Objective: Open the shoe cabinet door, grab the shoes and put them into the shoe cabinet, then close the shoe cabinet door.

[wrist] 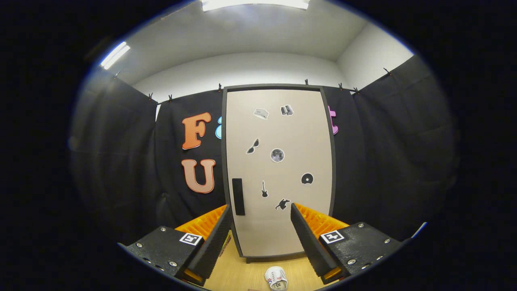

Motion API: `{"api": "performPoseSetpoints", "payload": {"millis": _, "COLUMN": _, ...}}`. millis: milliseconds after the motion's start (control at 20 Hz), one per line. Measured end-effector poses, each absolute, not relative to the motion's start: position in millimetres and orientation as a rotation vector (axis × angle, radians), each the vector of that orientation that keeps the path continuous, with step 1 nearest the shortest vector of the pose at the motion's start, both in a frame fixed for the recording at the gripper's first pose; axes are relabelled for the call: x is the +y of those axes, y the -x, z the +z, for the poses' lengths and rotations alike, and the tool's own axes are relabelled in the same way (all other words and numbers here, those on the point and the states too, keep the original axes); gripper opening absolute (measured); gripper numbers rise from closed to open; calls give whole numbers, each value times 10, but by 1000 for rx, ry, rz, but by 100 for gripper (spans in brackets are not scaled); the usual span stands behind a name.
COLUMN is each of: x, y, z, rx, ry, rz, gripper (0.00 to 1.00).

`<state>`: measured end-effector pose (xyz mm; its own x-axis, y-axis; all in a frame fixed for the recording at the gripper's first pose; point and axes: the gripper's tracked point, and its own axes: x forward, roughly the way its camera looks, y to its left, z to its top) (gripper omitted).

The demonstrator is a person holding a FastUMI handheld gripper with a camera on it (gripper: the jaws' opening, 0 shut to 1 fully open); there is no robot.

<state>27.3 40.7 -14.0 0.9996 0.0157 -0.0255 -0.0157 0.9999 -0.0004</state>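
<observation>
1. The shoe cabinet (278,169) stands upright against the booth's black cloth wall, at the far edge of the wooden floor (234,275). It is a tall unit with a dark frame.
2. Its door (282,226) is beige and sits closed, flush within the frame. A dark vertical handle (238,197) is set near the door's left edge, in the lower half.
3. Small stickers (277,155) are scattered over the door's face, among them a round one near the middle.
4. The gripper (260,226) hangs in front of the cabinet with its two fingers spread wide apart and nothing between them. The left finger's tip lies just below the handle; the right finger's tip lies over the lower right part of the door. Whether either touches the door I cannot tell.
5. A white shoe (276,278) with dark and red markings lies on the floor, in front of the cabinet's bottom edge, below and between the fingers.
</observation>
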Motion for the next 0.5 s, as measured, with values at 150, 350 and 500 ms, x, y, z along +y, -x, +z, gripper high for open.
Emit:
{"api": "performPoseSetpoints", "payload": {"millis": 150, "x": 522, "y": -371, "z": -163, "rx": 23, "ry": 10, "rz": 13, "gripper": 91}}
{"api": "performPoseSetpoints", "payload": {"millis": 350, "x": 680, "y": -594, "z": -228, "rx": 34, "ry": 5, "rz": 28, "gripper": 91}}
{"api": "performPoseSetpoints", "payload": {"millis": 500, "x": 799, "y": -847, "z": -342, "rx": 53, "ry": 8, "rz": 55, "gripper": 91}}
